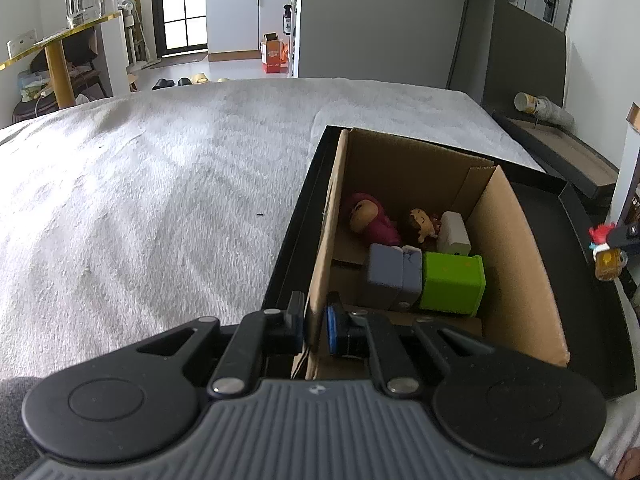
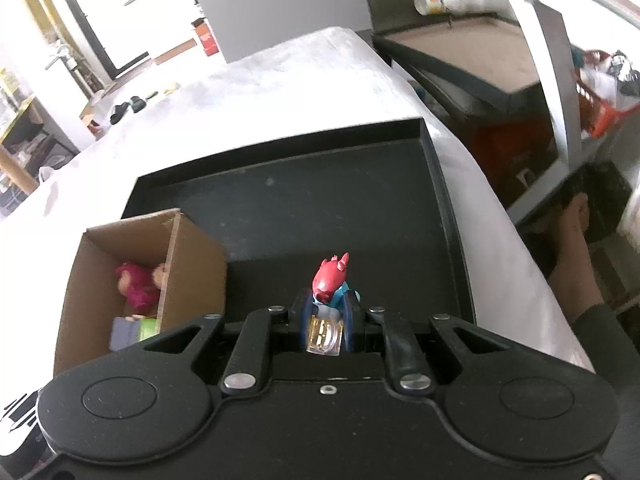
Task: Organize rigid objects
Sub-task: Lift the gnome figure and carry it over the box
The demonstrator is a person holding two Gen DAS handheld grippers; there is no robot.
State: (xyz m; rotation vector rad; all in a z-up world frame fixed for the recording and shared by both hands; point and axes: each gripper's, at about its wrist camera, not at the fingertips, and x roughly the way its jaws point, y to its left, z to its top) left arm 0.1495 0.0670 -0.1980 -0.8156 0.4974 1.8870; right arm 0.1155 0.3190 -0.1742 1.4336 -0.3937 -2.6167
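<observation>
Left tongs (image 1: 316, 328) clamped on the near-left wall of the cardboard box (image 1: 516, 264), one pad outside, one blue pad inside, wall pinched between them. Right tongs (image 2: 327, 326) closed on a small figurine (image 2: 329, 280): red head with little horns, teal body, clear yellowish base sitting between the pads. From the left wrist view the same figurine (image 1: 602, 250) shows at the far right edge, held above the tray's right rim.

Box stands open-topped in the left part of a black shallow tray (image 2: 360, 208); the rest of the tray floor is bare. Inside the box, nearest: green cube (image 1: 454, 282) touching a grey-lavender block (image 1: 394, 276) on its left. Behind them a white blocky item (image 1: 454, 234), a small brown-haired doll (image 1: 422, 224) beside it, and a magenta-hooded doll (image 1: 370, 218) lying toward the left wall.

Tray sits on a surface covered with a white fuzzy blanket (image 1: 160, 200). Beyond, to the right, a dark lidded box (image 2: 472, 60) with a lying can (image 2: 432, 2) on it. Far back: kitchen cabinet, doorway, slippers on the floor.
</observation>
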